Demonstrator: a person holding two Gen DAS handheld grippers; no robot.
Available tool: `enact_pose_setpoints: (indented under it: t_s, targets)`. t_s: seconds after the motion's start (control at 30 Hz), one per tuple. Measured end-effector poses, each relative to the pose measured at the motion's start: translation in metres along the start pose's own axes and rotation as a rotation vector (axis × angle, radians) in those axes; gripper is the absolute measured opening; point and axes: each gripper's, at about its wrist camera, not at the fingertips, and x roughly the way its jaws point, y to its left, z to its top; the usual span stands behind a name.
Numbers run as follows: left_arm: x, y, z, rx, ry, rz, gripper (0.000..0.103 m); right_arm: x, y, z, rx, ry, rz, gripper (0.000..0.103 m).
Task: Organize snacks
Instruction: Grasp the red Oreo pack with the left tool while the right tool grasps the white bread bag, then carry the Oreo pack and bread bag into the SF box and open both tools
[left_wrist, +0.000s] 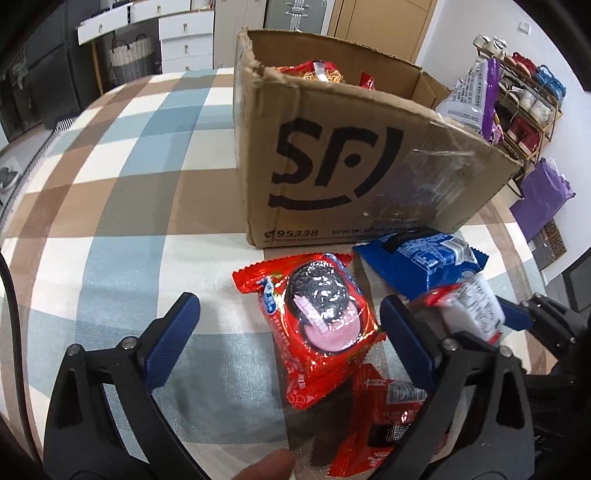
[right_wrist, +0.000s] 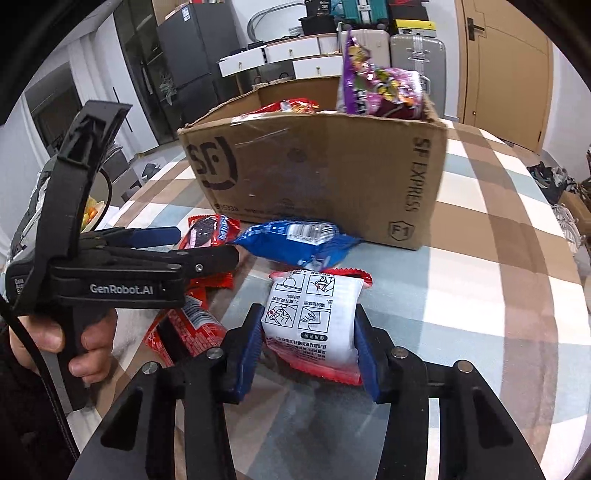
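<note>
A cardboard SF box (left_wrist: 354, 155) stands on the checked table and holds snack bags; it also shows in the right wrist view (right_wrist: 332, 177). In front of it lie a red cookie pack (left_wrist: 317, 325), a blue pack (left_wrist: 417, 258) and another red pack (left_wrist: 376, 424). My left gripper (left_wrist: 291, 314) is open with its jaws either side of the red cookie pack, low over the table. My right gripper (right_wrist: 308, 343) is shut on a white and red snack pack (right_wrist: 314, 321), held just above the table. That pack also shows at the right of the left wrist view (left_wrist: 472, 306).
A purple snack bag (right_wrist: 376, 88) sticks up from the box's right corner. The checked tablecloth (left_wrist: 110, 229) stretches to the left of the box. A shoe rack (left_wrist: 524, 96) and a purple bag (left_wrist: 543, 195) stand beyond the table's right edge.
</note>
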Motion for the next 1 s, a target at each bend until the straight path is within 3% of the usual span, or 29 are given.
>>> enact_pose_setpoints:
  t_s: [0.3, 0.67, 1.0]
  targets:
    - [-0.004, -0.003, -0.003, 0.065, -0.007, 0.082, 0.043, -0.020, -0.014, -0.005, 0.018, -0.012, -0.013, 0.046]
    - [-0.016, 0.008, -0.010, 0.053, -0.027, 0.019, 0.041, -0.026, -0.012, -0.003, 0.014, -0.023, -0.023, 0.046]
    - [-0.049, 0.004, -0.015, 0.055, -0.085, -0.023, 0.041, -0.045, -0.013, 0.000, 0.017, -0.061, -0.020, 0.046]
